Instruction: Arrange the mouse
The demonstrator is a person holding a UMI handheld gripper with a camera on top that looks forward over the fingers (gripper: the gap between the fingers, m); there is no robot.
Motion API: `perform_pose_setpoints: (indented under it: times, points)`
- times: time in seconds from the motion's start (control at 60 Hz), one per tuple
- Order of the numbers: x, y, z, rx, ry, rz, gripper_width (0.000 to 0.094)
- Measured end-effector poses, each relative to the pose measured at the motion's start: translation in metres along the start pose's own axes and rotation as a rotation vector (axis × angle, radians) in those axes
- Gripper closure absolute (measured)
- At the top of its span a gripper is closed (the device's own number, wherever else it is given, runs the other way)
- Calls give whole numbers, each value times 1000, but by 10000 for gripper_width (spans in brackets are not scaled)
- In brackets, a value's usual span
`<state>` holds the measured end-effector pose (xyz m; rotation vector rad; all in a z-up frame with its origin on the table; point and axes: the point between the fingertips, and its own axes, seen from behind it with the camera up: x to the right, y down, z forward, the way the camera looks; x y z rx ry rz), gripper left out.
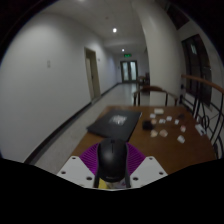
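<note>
A black computer mouse [111, 160] sits between my gripper's [111, 170] purple pads [91, 157], held up above the wooden table [170, 145]. Both fingers press on its sides, with purple showing to the left and right of it. A dark mouse mat [115, 123] lies flat on the table just beyond the fingers.
Several small white objects [164, 125] are scattered on the table to the right of the mat. Chairs [160, 95] stand at the far end of the table. A long corridor with a green exit sign [123, 50] and doors runs ahead on the left.
</note>
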<state>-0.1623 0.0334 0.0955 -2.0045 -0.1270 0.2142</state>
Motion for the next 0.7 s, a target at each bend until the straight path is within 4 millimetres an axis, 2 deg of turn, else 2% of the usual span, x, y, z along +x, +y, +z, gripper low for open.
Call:
perform_pose_setpoints:
  times: [0.067, 0.1, 0.167, 0.2, 0.233, 0.25, 0.333, 0.367, 0.45, 0.483, 0.6, 0.617, 0.7]
  points:
    - [-4, 47, 25, -105, 36, -3, 590]
    - [-6, 69, 29, -138, 50, -6, 590]
    - [-5, 94, 44, -186, 54, -35, 589]
    - [-5, 103, 47, -206, 51, -33, 558]
    - [-4, 100, 50, -195, 54, -46, 527]
    - [-4, 98, 45, -202, 52, -54, 500]
    - [-7, 102, 44, -236, 14, -95, 413]
    - [-10, 102, 41, -244, -12, -116, 338]
    - [-8, 95, 23, -219, -61, -154, 66]
    - [-5, 91, 9, -211, -73, -153, 99]
    - [3, 81, -49, -159, -186, -112, 80]
    - [5, 80, -52, -150, -199, -98, 81]
    - [33, 83, -82, -128, -216, -68, 75]
